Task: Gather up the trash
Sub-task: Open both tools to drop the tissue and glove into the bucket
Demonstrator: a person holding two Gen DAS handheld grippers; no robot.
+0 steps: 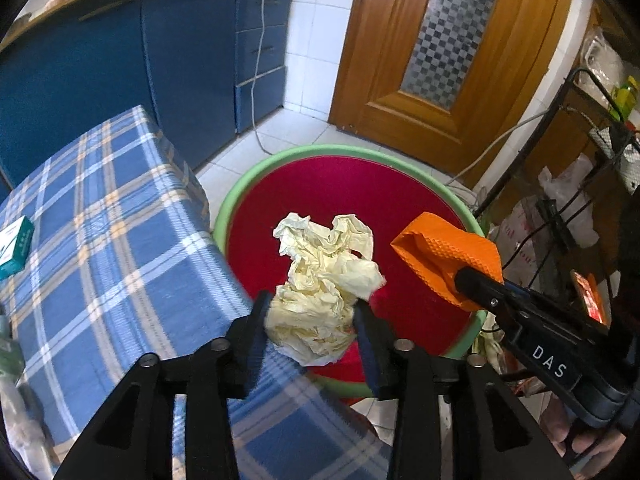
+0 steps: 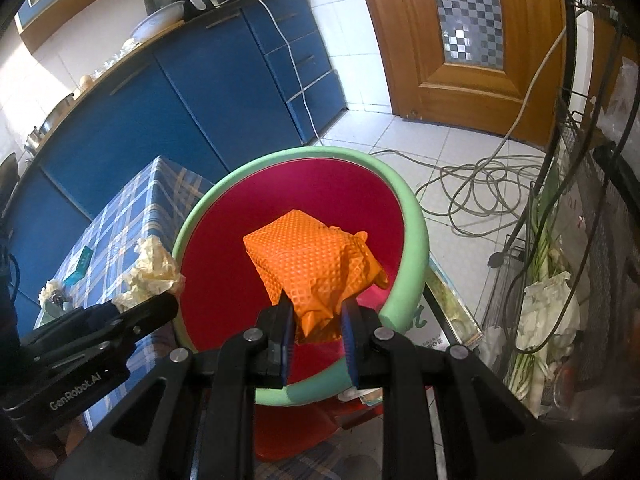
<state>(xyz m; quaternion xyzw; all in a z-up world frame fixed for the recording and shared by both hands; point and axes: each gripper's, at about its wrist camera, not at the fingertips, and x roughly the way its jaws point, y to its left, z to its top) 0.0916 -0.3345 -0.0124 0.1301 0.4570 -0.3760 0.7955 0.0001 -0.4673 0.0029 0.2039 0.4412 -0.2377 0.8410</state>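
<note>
Both pairs of jaws are clamped on trash above the bin (image 2: 404, 216): left gripper (image 1: 312, 312) pinches crumpled paper (image 1: 324, 272), right gripper (image 2: 316, 320) a soft orange cloth (image 2: 316, 264); both look light, squashy, easily held mid-bunch.

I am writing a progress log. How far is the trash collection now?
Done: nothing lies in the red bin yet. In hand: the left gripper clamps crumpled cream paper and the right gripper clamps an orange textured wrapper, both above the bin. Left: releasing both; a small teal box remains on the plaid tablecloth.
</note>
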